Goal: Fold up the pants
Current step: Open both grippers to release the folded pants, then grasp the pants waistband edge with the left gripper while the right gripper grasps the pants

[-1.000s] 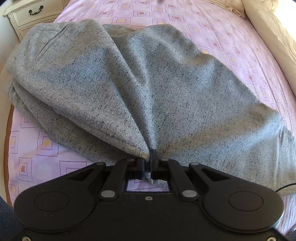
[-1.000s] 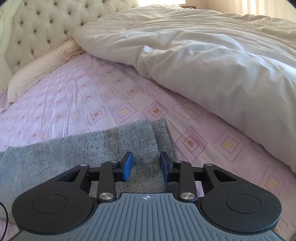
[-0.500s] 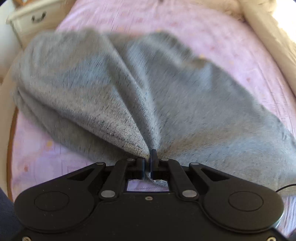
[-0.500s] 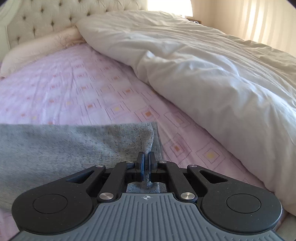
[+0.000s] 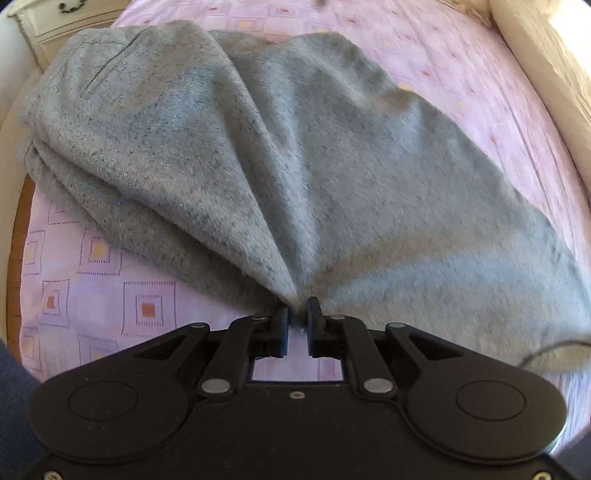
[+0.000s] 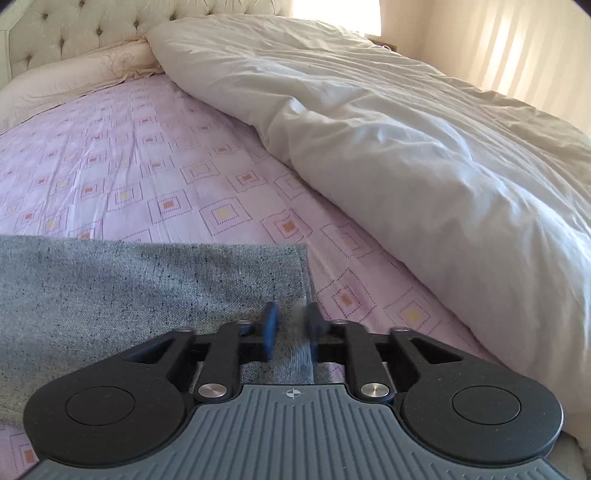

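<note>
Grey pants (image 5: 258, 177) lie bunched on pink sheet (image 5: 110, 295). Left gripper (image 5: 297, 317): jaws just parted, narrow gap, fabric peak at tips, pads not pressing. Right gripper (image 6: 290, 325): jaws just opened, pant-leg end (image 6: 147, 295) between pads, released. White duvet (image 6: 406, 147) just right of leg end.

The pants (image 5: 258, 166) lie on the bed sheet (image 5: 110, 295), bunched toward the left gripper (image 5: 297, 317) at their near edge. A nightstand (image 5: 55, 18) stands behind them, at the far left. In the right wrist view, a duvet (image 6: 406, 147) lies right of the pants, with a pillow (image 6: 74, 81) before the headboard (image 6: 74, 33).
</note>
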Motion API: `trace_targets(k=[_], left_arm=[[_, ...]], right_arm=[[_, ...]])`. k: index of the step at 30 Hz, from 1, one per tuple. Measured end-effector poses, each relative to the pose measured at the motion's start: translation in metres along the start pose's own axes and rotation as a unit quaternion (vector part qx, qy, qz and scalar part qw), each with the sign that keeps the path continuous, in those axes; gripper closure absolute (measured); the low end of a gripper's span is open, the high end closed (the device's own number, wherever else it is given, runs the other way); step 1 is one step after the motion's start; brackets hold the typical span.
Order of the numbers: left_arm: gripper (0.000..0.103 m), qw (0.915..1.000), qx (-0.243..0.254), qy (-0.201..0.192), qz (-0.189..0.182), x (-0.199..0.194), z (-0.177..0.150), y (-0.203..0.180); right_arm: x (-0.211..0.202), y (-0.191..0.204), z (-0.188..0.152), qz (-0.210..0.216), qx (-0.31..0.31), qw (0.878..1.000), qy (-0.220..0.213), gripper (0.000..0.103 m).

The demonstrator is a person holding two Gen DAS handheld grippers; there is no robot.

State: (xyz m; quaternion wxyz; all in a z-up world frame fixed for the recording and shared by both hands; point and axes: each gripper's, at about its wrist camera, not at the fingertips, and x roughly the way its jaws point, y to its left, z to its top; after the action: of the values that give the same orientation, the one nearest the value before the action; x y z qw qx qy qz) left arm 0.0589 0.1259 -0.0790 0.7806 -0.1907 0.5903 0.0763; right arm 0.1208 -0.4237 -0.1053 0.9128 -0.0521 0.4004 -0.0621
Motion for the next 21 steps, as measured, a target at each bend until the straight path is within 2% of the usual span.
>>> trace_targets(k=[3,7,9,10,15,19,21], left_arm=[[0.087,0.999,0.043,-0.001,-0.009,-0.018,0.002,-0.007],[0.082,0.9963,0.07,-0.047,-0.017,-0.051,0.017,-0.002],[0.068,0.9947,0.073,-0.072,-0.006,-0.065,0.03,0.006],[0.062,0.9937,0.074,-0.084,0.003,-0.071,0.038,0.012],[0.062,0.9874,0.071,-0.127,0.062,-0.087,0.073,0.053],[0.062,0.9859,0.056,-0.125,0.096,-0.086,0.096,0.095],[0.061,0.9875,0.049,-0.115,0.096,-0.083,0.103,0.115]], right_arm=[[-0.016,0.0,0.013,-0.005,-0.013,1.0,-0.018,0.076],[-0.041,0.008,0.038,0.021,-0.019,0.999,-0.044,0.076],[-0.055,0.021,0.051,0.037,-0.033,0.997,-0.056,0.076],[-0.064,0.031,0.059,0.05,-0.043,0.996,-0.066,0.076],[-0.1,0.091,0.092,0.126,-0.088,0.983,-0.099,0.076],[-0.123,0.151,0.11,0.198,-0.123,0.966,-0.115,0.076],[-0.131,0.183,0.114,0.241,-0.138,0.954,-0.114,0.076]])
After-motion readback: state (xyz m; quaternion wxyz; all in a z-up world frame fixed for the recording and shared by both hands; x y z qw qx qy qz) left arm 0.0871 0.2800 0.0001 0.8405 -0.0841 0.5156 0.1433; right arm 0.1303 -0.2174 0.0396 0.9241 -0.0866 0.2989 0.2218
